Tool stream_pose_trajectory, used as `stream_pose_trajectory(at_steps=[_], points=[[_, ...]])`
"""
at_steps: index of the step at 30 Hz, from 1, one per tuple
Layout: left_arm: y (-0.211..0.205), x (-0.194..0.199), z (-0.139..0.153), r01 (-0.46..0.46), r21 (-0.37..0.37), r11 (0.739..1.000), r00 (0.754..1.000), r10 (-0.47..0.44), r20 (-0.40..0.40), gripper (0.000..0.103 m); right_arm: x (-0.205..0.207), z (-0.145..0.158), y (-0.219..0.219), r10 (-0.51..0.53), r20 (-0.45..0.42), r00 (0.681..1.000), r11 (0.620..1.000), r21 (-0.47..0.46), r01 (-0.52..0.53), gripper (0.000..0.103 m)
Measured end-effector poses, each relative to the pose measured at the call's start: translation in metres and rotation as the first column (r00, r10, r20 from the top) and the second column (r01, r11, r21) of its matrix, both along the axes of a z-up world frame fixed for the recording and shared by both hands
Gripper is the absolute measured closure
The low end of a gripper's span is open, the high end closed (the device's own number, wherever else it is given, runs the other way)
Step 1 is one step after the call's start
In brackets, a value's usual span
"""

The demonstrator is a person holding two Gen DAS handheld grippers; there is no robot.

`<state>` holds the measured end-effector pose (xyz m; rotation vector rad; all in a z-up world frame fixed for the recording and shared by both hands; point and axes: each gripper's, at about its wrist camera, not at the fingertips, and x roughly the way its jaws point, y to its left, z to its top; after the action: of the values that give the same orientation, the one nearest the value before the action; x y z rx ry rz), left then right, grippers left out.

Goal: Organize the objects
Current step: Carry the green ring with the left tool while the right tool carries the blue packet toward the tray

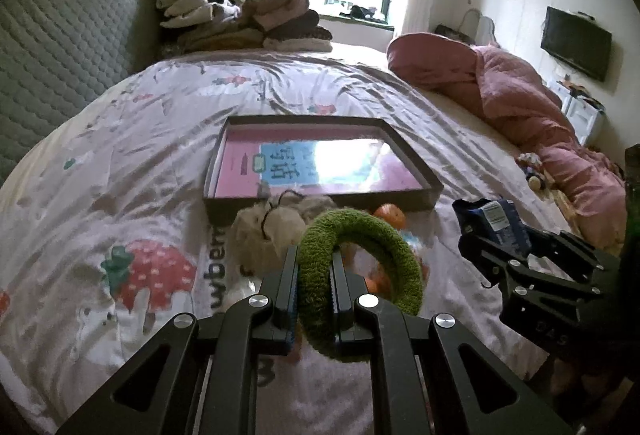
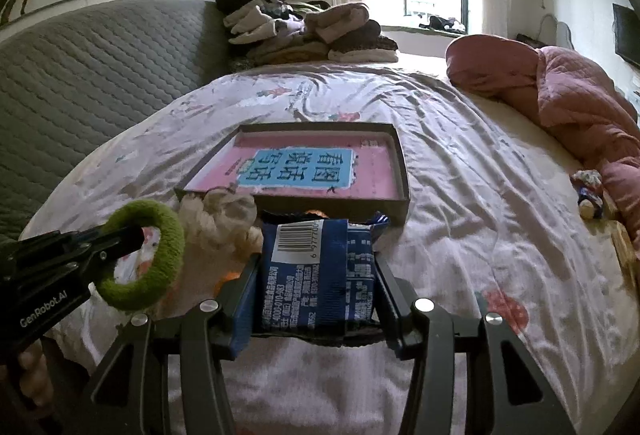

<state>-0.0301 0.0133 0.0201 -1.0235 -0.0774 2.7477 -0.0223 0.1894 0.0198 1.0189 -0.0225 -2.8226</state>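
My left gripper (image 1: 314, 255) is shut on a fuzzy green ring (image 1: 384, 235), lifted above the bed; from the right wrist view the ring (image 2: 164, 235) hangs at the left gripper (image 2: 138, 235) tip. My right gripper (image 2: 316, 263) is shut on a blue snack packet (image 2: 316, 275), barcode up; the same packet (image 1: 496, 221) shows at the right of the left view. A shallow brown box (image 1: 416, 159), (image 2: 402, 171) lies on the bed ahead with a pink and blue book (image 1: 320, 167), (image 2: 304, 171) inside. Beige fluffy items (image 1: 268, 231), (image 2: 224, 215) and an orange object (image 1: 390, 215) lie before the box.
The bed has a printed sheet (image 1: 120, 163). A pink quilt (image 1: 520, 95) is bunched along the right side, folded clothes (image 1: 240, 19) are stacked at the far end, and a grey padded headboard (image 1: 60, 47) runs along the left. A small toy (image 2: 588, 195) lies near the quilt.
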Motion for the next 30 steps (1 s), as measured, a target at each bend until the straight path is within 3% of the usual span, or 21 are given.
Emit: stream_pose_trajectory(at_steps=[17,30], points=[[-0.001,-0.081,0.008,-0.015,-0.001,1.0,1.0,0.015,0.017,0.091,-0.078,0.008,0.0,-0.004,0.009,1.0,1.0,0.025,0.004,0.051],[-0.014,-0.149,0.003,-0.054,-0.028,0.998,0.994,0.056,0.092,0.091,-0.139,0.0,0.004,-0.022,0.086,0.996,0.999,0.045,0.019,0.051]])
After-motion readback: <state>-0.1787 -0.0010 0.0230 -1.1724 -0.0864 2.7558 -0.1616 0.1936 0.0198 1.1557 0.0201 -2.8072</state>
